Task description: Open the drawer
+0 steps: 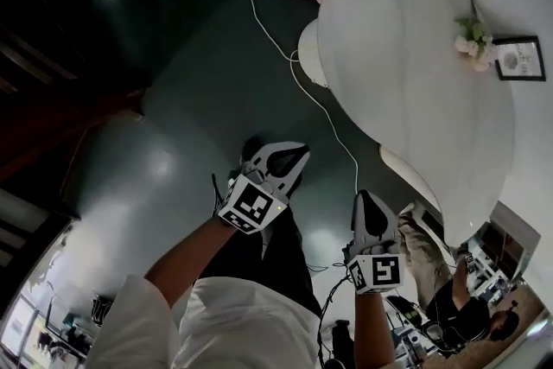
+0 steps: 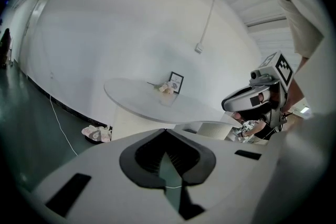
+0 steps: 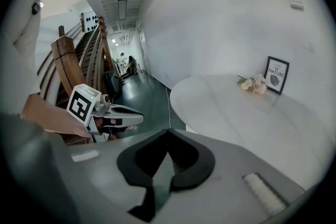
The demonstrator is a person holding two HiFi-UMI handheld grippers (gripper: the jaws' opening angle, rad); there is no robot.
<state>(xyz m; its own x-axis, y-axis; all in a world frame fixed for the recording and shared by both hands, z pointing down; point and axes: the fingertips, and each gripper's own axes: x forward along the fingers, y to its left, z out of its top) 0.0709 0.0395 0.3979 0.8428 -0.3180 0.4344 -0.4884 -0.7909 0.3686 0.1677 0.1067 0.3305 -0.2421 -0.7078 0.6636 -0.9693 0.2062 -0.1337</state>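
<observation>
Pointing our left claw (image 1: 289,155) and right claw (image 1: 369,201) forward and down above the dark floor (image 1: 173,160), we hold both closed and empty beside the white worktop (image 1: 415,82).

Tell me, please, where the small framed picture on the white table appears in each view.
Head view: framed picture at the right edge, upper part.
Left gripper view: framed picture near the centre, just above the middle.
Right gripper view: framed picture at the right, about mid-height.
Shared landmark: the pink flowers just left of it in every view.
</observation>
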